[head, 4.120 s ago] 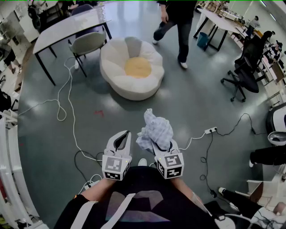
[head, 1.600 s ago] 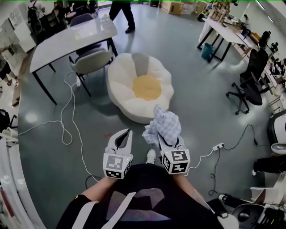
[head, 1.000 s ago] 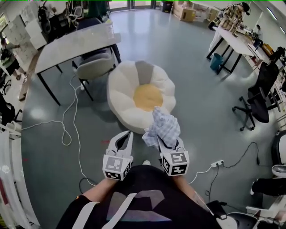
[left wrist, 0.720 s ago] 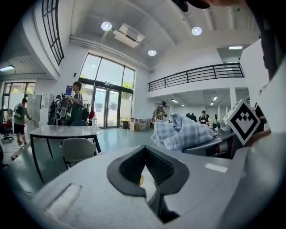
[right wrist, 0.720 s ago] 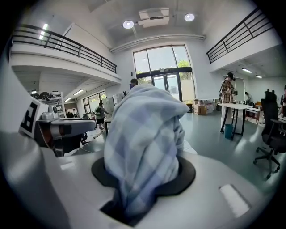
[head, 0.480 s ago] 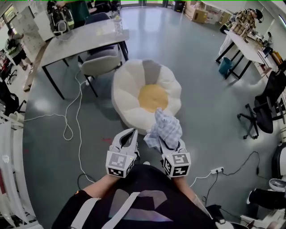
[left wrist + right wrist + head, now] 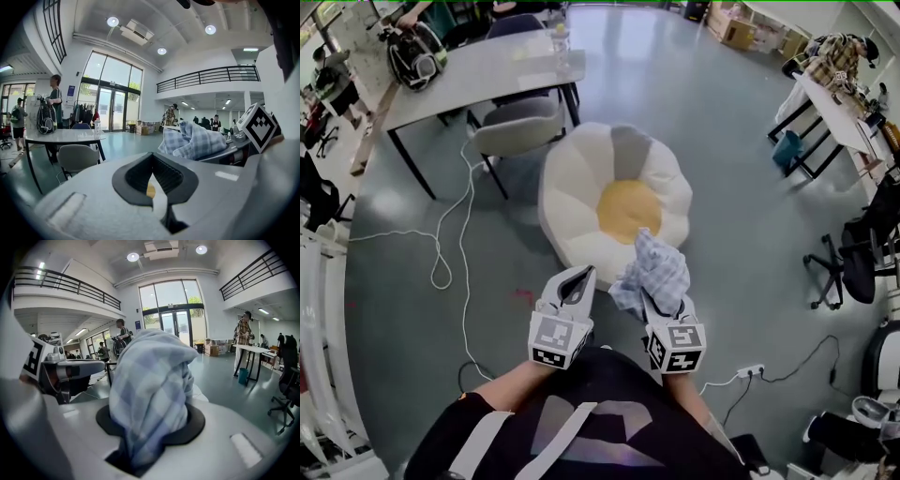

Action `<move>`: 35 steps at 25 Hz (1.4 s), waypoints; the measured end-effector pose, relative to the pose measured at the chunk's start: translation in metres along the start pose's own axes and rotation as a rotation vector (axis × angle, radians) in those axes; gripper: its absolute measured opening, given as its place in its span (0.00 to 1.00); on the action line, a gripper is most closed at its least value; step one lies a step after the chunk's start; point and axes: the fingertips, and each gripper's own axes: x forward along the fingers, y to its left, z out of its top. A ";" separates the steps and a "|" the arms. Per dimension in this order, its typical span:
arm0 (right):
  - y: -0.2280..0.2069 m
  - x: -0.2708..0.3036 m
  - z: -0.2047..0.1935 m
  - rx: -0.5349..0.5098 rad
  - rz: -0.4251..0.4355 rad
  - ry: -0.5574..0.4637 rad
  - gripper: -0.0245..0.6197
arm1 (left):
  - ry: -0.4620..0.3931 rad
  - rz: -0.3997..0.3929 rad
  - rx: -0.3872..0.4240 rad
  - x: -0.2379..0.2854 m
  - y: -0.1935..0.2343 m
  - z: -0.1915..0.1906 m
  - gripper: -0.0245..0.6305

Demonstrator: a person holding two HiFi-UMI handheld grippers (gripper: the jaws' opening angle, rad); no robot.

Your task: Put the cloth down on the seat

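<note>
The carrying step is in hand, I judge. The right gripper (image 7: pixel 664 302) is clenched on the checked cloth (image 7: pixel 654 274), which bunches up above its jaws (a loose wad, likely to flop once let go). The cloth hangs over the near rim of the seat (image 7: pixel 581 178), at about its 5 o'clock. The left gripper (image 7: pixel 575 281), at the cloth's 9 o'clock, has its jaws together on nothing. The next move calls for reaching toward 12 o'clock, lowering over the yellow centre (image 7: pixel 628 202), then parting the jaws.

Seat (image 7: pixel 574 192) open from above; chair (image 7: pixel 517 132) near its far-left edge
</note>
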 end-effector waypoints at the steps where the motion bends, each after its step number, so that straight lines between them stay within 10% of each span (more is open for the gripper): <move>1: -0.001 0.010 0.004 -0.003 0.004 0.004 0.30 | 0.003 0.003 -0.003 0.006 0.009 0.000 0.04; 20: -0.028 0.152 0.074 -0.028 -0.055 0.100 0.30 | 0.025 -0.038 -0.003 0.127 0.128 0.019 0.04; 35: -0.057 0.215 0.073 -0.060 0.021 0.182 0.30 | 0.026 0.084 -0.045 0.178 0.159 0.011 0.04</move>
